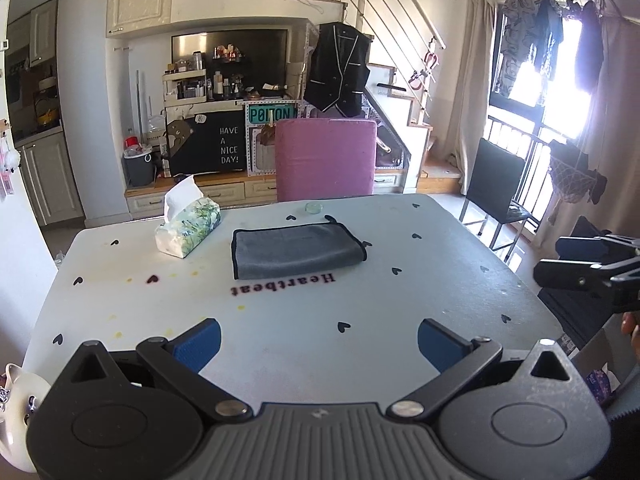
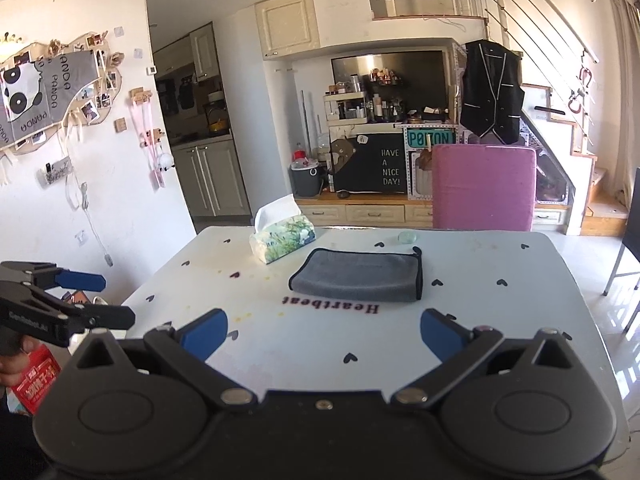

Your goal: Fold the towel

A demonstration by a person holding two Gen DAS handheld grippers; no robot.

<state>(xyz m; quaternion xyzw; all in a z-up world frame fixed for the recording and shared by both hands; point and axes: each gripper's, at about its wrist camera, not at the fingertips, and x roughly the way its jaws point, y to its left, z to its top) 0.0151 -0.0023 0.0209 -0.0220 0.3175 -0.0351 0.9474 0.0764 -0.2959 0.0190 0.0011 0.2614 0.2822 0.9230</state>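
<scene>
We hold both grippers level above the near edge of the table [image 1: 460,280], well apart from the towel [image 1: 294,252] — it lies folded near the middle, just beside the tissue pack [image 1: 188,230]. Our left gripper [image 1: 318,340] and right gripper [image 2: 324,330] point forward, jaws spread wide, gripping nothing.

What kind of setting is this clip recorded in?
Most likely a lived-in home, an open dining and living area: a dining table with a pink chair, an indoor staircase, and laundry hung by the window.
</scene>
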